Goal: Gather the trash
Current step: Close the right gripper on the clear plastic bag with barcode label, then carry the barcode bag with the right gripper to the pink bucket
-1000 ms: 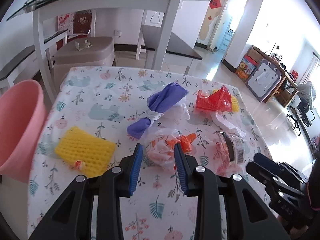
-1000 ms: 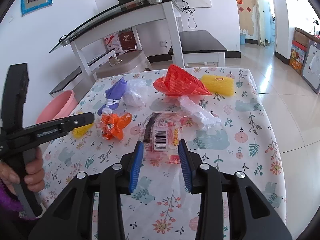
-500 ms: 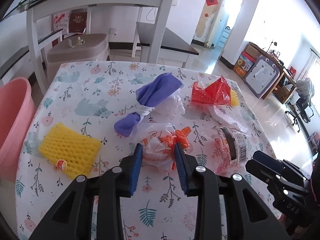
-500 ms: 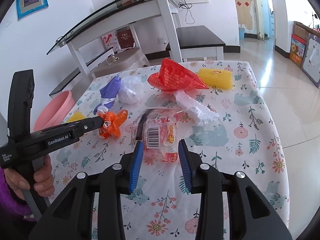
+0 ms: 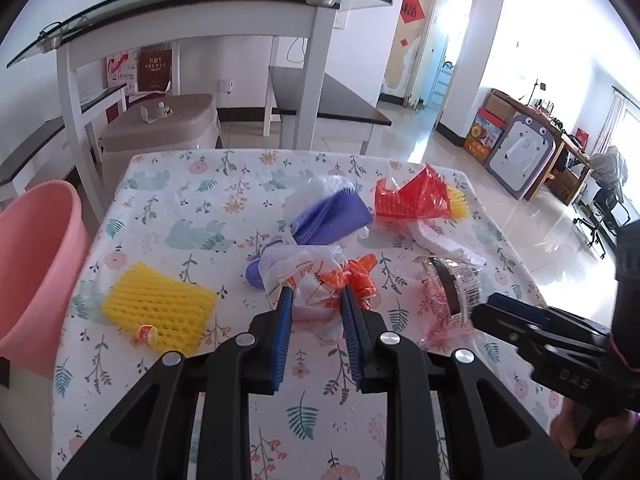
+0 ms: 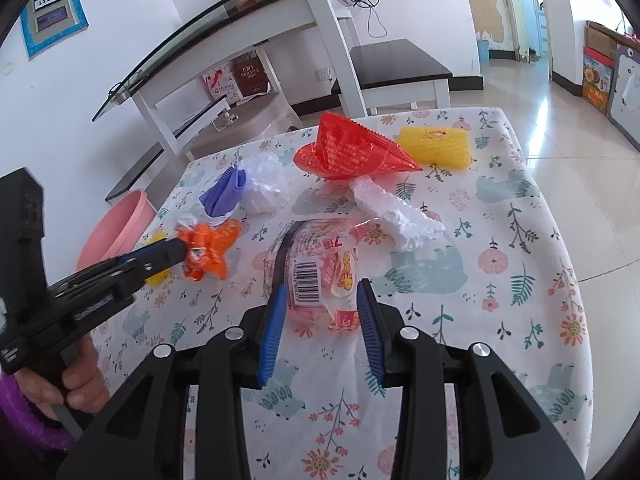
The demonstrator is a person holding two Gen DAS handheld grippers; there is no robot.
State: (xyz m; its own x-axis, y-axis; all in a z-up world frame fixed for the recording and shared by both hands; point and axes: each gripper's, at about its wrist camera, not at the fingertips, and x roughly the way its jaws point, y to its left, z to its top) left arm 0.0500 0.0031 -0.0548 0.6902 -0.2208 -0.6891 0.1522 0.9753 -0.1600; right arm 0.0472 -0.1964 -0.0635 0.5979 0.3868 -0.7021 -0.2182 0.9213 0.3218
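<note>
Left tongs nearer, closing round orange-white bag; "DAS" on right tongs.

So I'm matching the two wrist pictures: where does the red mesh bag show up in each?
Left wrist view: the red mesh bag lies upper right of centre, at the table's far side.
Right wrist view: the red mesh bag sits just above centre.
Shared landmark: the white foam strip, directly in front of the bag in both.
</note>
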